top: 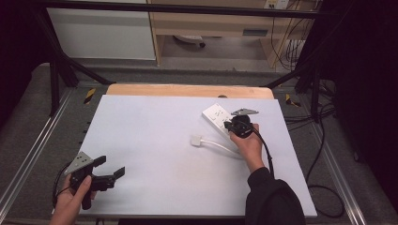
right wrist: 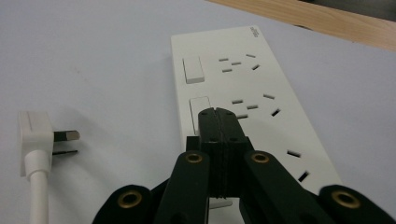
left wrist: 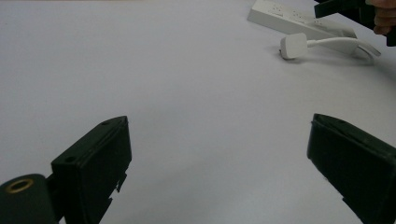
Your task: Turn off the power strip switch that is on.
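A white power strip [top: 217,115] lies at the table's far right, with two rocker switches and several sockets on top [right wrist: 261,84]. Its white plug [top: 196,140] lies loose to the left on its cable, prongs bare [right wrist: 32,135]. My right gripper [top: 228,125] is shut with nothing between its jaws. Its tips [right wrist: 217,114] sit over the strip's second switch [right wrist: 200,105]; I cannot tell whether they touch it. My left gripper [top: 111,166] stands wide open at the near left corner, its jaws [left wrist: 219,123] over bare table. It looks toward the strip [left wrist: 289,16] and plug [left wrist: 293,45].
The pale grey table top [top: 155,140] has a wooden strip [top: 187,90] along its far edge. Black frame bars and cables [top: 319,140] run beside the table on the right. Shelving stands beyond the far edge.
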{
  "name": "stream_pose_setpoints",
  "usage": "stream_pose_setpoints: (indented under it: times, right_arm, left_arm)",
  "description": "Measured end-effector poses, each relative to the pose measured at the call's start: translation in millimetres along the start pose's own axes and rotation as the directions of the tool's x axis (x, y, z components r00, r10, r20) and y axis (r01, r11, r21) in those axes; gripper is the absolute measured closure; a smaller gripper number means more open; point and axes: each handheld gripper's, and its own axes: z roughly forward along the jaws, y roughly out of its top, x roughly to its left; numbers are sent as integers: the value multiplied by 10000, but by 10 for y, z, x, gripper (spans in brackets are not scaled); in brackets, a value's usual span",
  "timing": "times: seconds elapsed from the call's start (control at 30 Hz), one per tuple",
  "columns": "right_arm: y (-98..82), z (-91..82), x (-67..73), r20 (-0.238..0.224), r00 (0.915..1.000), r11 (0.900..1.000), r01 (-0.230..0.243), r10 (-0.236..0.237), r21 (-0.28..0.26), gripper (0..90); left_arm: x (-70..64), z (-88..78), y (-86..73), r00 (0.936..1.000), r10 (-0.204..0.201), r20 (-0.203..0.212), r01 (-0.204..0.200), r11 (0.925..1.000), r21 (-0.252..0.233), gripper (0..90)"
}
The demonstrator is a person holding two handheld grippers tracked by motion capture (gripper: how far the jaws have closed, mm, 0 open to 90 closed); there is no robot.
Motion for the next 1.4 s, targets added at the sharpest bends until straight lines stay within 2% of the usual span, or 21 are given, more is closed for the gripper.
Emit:
stream_pose_setpoints:
  times: [0.33, 0.53, 0.67, 0.9, 1.0, 1.13, 1.3, 1.4]
  right_arm:
    - [32, -80, -22, -56, 10000, 9999, -58, 57, -148, 900]
    - [107, -164, -11, -109, 9999, 9992, 85, -90, -387, 900]
    - [181, -195, -4, -8, 9995, 9984, 300, -300, -482, 900]
    - [223, -225, 39, -63, 9997, 9968, 217, -223, -773, 899]
    - [239, -241, 44, -54, 9998, 9963, 182, -187, -836, 856]
    - [271, -282, 55, -55, 10000, 9954, 23, -29, -960, 733]
    - [289, -341, 67, -122, 9999, 9937, 94, -108, -1120, 714]
    - [289, -360, 67, -99, 9999, 9944, 116, -127, -1048, 662]
  left_arm:
    - [1, 5, -4, 10000, -8, -71, 8, 10000, 31, 63]
    - [-9, 14, -5, 9999, -49, -108, 49, 10000, 1, 63]
    - [-72, 52, -11, 9994, 354, 51, -355, 9991, 220, 64]
    - [-52, 12, -11, 9996, 288, 46, -288, 9996, 66, 62]
    - [-57, 9, -12, 9995, 295, 96, -296, 9995, 64, 62]
    - [-57, 4, -11, 9995, 282, 110, -283, 9996, 37, 62]
    - [-52, -3, -11, 9996, 273, 83, -273, 9996, 25, 62]
    - [-55, -3, -11, 9996, 293, 65, -293, 9996, 25, 62]
